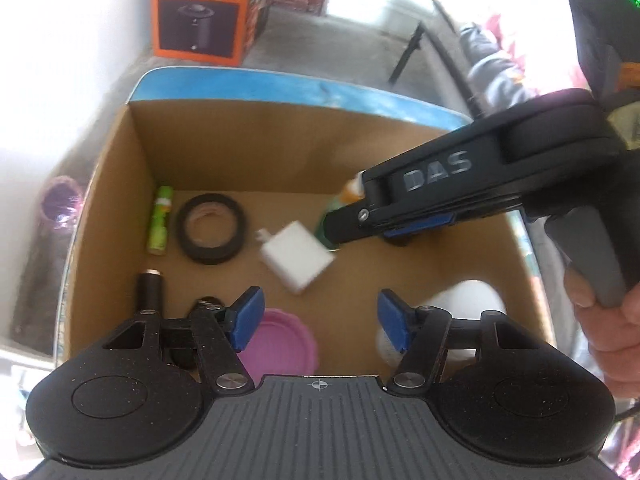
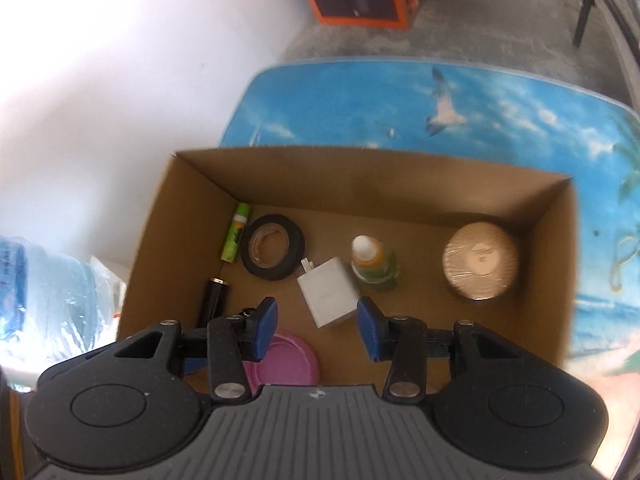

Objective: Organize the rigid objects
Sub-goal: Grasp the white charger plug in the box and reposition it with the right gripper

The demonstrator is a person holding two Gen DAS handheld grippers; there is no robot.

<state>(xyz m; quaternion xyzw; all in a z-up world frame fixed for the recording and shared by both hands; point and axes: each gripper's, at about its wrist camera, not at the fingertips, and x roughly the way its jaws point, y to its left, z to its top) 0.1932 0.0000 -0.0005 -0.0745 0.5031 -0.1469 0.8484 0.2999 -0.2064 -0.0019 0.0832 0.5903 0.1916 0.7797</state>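
Cardboard box (image 2: 192,216) items are being sorted: both the left gripper (image 1: 320,320) and right gripper (image 2: 316,330) are hovering with jaws apart and empty, the right needing to descend and close squarely around the white charger (image 2: 330,286).

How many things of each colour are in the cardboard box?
Green: 2, the glue stick and the bottle
Black: 2, the tape roll and the black cylinder
White: 1, the charger
Pink: 1, the lid
Tan: 1, the round container
Total: 7 clearly seen
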